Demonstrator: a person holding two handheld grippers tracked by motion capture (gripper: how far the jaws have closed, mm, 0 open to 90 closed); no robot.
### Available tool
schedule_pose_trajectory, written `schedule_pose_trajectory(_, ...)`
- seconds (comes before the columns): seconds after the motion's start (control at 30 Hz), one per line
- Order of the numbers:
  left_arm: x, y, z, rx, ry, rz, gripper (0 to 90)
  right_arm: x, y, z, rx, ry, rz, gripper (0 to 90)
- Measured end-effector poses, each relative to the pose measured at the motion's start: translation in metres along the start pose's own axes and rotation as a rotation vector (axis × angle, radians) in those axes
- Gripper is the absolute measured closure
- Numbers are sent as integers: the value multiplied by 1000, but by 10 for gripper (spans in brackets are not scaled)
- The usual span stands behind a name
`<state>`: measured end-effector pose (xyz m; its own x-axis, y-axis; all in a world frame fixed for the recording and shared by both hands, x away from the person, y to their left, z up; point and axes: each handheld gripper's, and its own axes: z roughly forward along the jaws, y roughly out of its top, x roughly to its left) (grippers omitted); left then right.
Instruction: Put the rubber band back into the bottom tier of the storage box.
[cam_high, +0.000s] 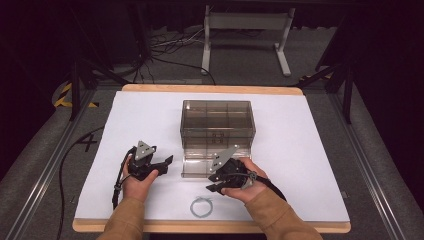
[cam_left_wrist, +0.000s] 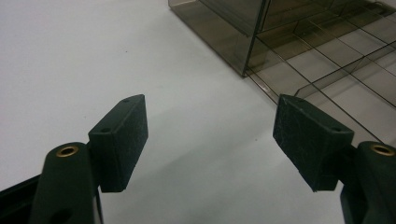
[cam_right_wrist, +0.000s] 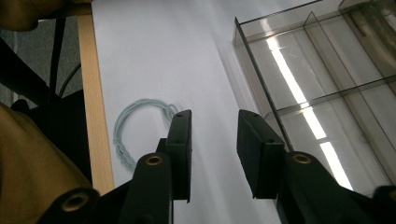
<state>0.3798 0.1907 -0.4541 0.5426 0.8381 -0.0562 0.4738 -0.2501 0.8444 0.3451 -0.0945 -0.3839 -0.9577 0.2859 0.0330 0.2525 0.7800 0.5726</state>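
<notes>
A smoky clear plastic drawer box (cam_high: 217, 122) stands mid-table, its lowest drawer (cam_high: 197, 167) pulled out toward me. In the left gripper view the box (cam_left_wrist: 224, 28) and the divided drawer (cam_left_wrist: 355, 70) lie up and to the right. My left gripper (cam_high: 166, 164) rests left of the drawer; its jaws stand wide open (cam_left_wrist: 210, 116) with nothing between them. My right gripper (cam_high: 212, 183) hovers at the drawer's front right, open (cam_right_wrist: 212, 140) and empty. A pale coil of wire (cam_high: 201, 206) lies near the front edge, and in the right gripper view the coil (cam_right_wrist: 135, 126) is just left of the jaws, with the drawer (cam_right_wrist: 317, 84) to their right.
The white table sheet (cam_high: 300, 150) has a wooden rim (cam_high: 210, 226) along its front. Metal rails run down both sides of the table. A white stand (cam_high: 247, 30) and cables sit on the floor beyond the far edge.
</notes>
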Motion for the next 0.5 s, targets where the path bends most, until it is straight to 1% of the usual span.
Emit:
schedule_pose_trajectory(0.1,0,0,0,-1,0,0,271,2,2,3,23,-7,-14,668)
schedule_pose_trajectory(0.17,0,0,0,0,1,1,271,2,3,5,33,-1,-18,670)
schedule_pose_trajectory(0.37,-1,0,0,0,4,3,271,5,5,9,71,-3,-15,673)
schedule_pose_trajectory(0.43,-1,0,0,0,4,3,271,6,5,11,75,-5,-16,674)
schedule_pose_trajectory(0.5,-1,0,0,2,2,3,271,7,6,13,86,7,-25,673)
